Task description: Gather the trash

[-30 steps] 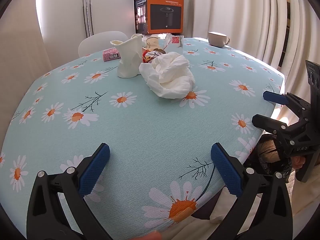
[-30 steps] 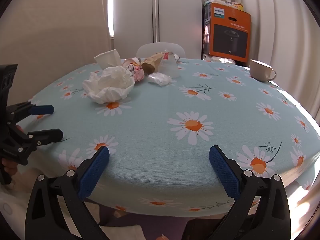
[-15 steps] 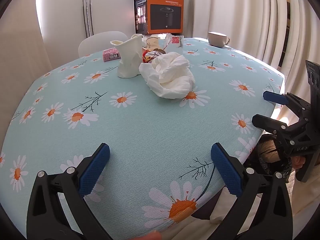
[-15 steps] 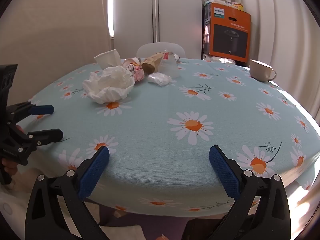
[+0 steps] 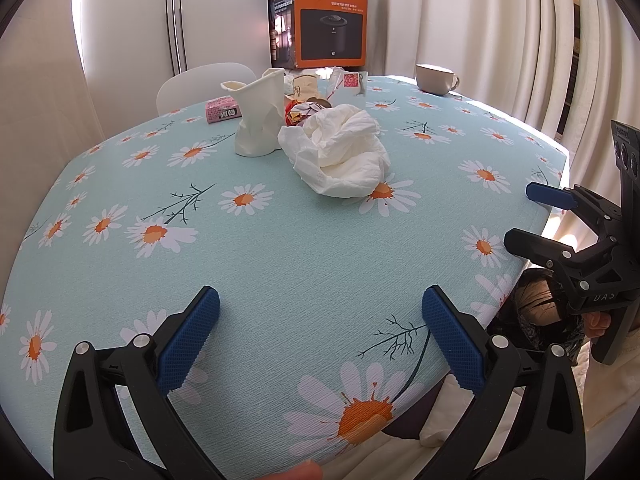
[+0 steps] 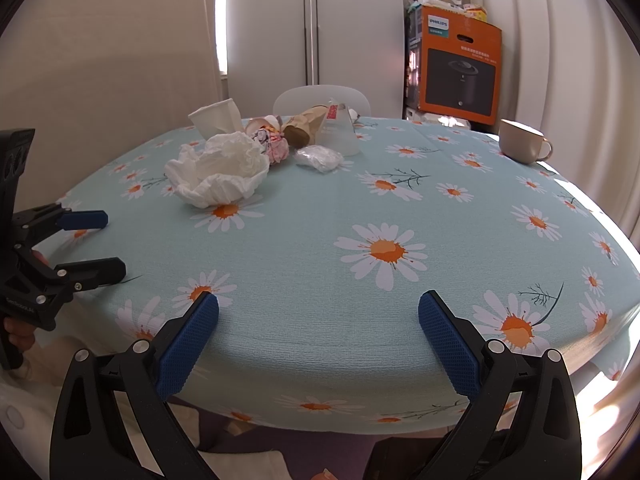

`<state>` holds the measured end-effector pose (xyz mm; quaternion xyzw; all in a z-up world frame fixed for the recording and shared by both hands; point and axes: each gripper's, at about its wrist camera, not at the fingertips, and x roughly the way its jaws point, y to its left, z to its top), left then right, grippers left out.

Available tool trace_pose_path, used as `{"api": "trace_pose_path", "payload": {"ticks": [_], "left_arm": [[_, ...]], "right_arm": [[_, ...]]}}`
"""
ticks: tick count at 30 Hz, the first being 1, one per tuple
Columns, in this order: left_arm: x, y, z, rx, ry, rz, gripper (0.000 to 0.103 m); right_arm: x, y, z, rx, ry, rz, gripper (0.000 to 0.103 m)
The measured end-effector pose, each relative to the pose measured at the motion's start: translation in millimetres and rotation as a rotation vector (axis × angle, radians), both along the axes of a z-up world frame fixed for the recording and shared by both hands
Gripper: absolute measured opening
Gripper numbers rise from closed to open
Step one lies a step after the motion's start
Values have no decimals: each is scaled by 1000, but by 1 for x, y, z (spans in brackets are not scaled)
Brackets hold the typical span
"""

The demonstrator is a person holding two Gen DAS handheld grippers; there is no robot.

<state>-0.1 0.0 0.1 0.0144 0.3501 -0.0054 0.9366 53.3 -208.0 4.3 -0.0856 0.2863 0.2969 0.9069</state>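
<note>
Two grippers, both poised over the near edge of a table (image 5: 280, 264) dressed in a pale blue daisy cloth, each spread wide with nothing between the blue pads and touching nothing. Left gripper (image 5: 320, 334) released, fingers far apart above the cloth near a large orange-centred daisy; seen again at the left edge of the right wrist view (image 6: 92, 240), likewise agape. Right gripper (image 6: 319, 328) just as wide, hanging empty above the table's near rim; visible from the side at the right of the left wrist view (image 5: 532, 216), jaws parted, held by a hand (image 5: 598, 320) partly in sight beneath it. Far beyond both claws, toward the middle of the table, the trash: largest, a crumpled white tissue (image 5: 344, 152) lying on a daisy, straight ahead of the left gripper and ahead-left of the right one, well apart from either. Just behind it to the left, a crushed white paper cup (image 5: 260, 118) standing upright. Further back, a brown paper cup (image 6: 306, 126) on its side, a clear plastic cup (image 6: 340, 132), a wad of clear plastic wrap (image 6: 320, 158) and a colourful crumpled wrapper (image 6: 274, 144), clustered together. Off at the far left, a small pink packet (image 5: 222, 109). Alone at the far right, a beige mug (image 6: 522, 140). Behind the table, a white chair (image 5: 204, 82), white cabinet doors and an orange appliance box (image 5: 330, 30).
</note>
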Motion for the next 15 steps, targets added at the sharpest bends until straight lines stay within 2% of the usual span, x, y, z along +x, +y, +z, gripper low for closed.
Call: {"api": "trace_pose_path", "payload": {"ticks": [15], "left_arm": [[0,0,0,0,-1,0,99]], "right_arm": [[0,0,0,0,-1,0,96]]}}
